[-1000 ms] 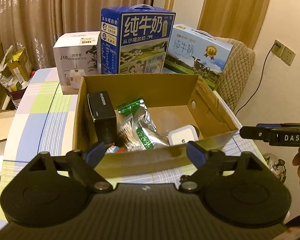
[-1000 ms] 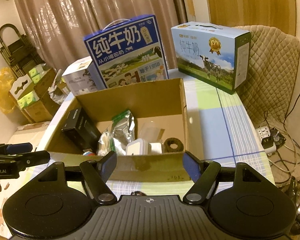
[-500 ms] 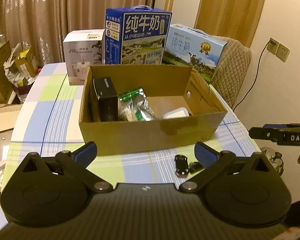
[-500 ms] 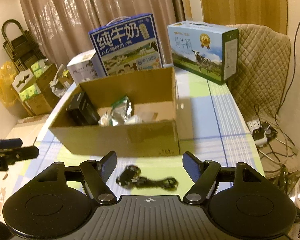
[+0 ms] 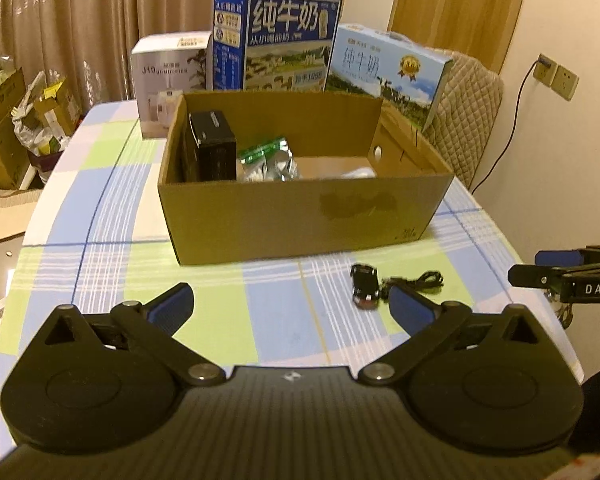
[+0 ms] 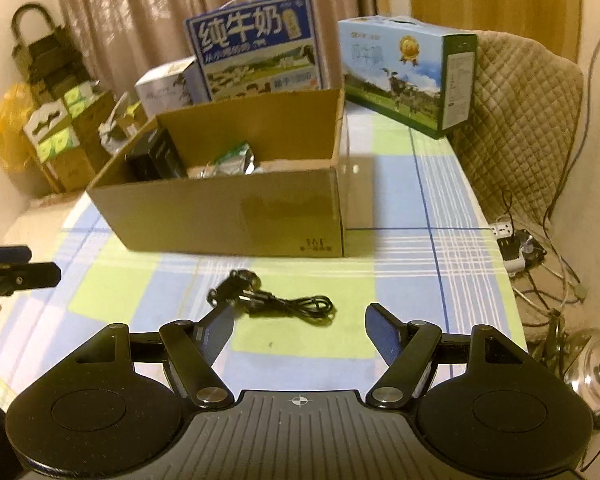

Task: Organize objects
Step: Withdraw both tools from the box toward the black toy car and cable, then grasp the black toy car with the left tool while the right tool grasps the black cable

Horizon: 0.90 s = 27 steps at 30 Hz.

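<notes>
Closest to me, my right gripper has its fingers spread wide and holds nothing. My left gripper is released too, and also empty. Both hang above the checked tablecloth, apart from everything.

Just in front of the right gripper lies the black cable, loose on the cloth in a flat coil, with a thicker dark part at its left end. In the left view it shows as a small black and red piece, maybe a plug or a tiny toy car; I cannot tell which. I think this is the thing I must put away next.

Behind it stands the open cardboard box. Inside are a black box at the left and a silver and green packet in the middle; the right half of the floor seems free.

The risk I see: the cable is thin and limp, so the fingers can pinch only one loop and the rest will hang down and catch on the near wall of the box. The tablecloth may also be pinched and pulled.

Room is good in front of the box. On the right the table edge is near, with wires on the floor below. The milk cartons stand behind the box.
</notes>
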Each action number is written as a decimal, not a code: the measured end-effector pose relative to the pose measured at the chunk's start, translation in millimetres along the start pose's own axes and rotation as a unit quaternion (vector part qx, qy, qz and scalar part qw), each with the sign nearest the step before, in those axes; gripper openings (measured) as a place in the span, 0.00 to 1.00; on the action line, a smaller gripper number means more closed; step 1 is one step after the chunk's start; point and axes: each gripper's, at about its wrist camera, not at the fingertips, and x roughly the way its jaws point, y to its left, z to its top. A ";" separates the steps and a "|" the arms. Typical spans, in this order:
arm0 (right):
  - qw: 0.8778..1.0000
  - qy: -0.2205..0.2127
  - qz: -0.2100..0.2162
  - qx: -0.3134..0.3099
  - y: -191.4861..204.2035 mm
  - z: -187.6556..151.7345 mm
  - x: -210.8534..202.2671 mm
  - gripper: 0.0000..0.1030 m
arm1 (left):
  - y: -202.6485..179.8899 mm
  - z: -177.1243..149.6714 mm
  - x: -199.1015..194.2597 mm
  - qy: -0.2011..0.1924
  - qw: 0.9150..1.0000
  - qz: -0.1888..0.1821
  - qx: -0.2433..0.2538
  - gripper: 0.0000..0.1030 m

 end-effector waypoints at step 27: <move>0.941 0.069 0.055 -0.328 27.1 -9.2 156.6 0.38 | 5.8 -26.8 104.3 0.063 0.997 -0.037 0.004 0.99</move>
